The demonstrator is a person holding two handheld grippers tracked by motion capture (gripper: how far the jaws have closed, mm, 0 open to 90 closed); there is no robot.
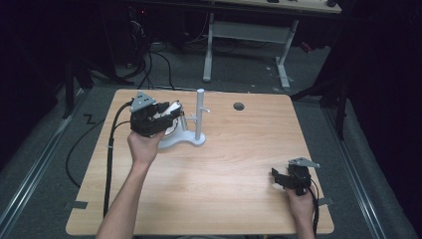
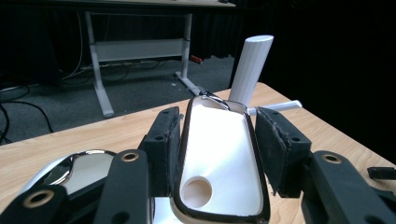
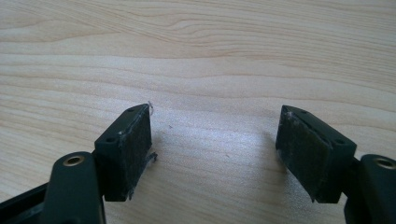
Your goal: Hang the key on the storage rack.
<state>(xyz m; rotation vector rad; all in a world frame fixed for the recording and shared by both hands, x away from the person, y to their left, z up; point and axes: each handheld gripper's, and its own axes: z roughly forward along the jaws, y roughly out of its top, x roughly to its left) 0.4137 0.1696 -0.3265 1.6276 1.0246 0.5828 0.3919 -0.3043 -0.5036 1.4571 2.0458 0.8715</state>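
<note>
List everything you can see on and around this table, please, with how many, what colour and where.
Light wooden table: one, pale wood, middle of the high view, round hole near its far edge.
Grey stand with an upright post and side pegs: one, light grey, far left part of the table.
White mug with a dark rim: one, white inside, held at the stand.
White-legged desk: one, on the floor beyond the table.
Black cables: several, on the grey floor behind.
Left gripper: one, black, fingers clamped on the mug's sides.
Right gripper: one, black, near right corner, fingers spread over bare wood.
Forearms: two, from the near edge.
</note>
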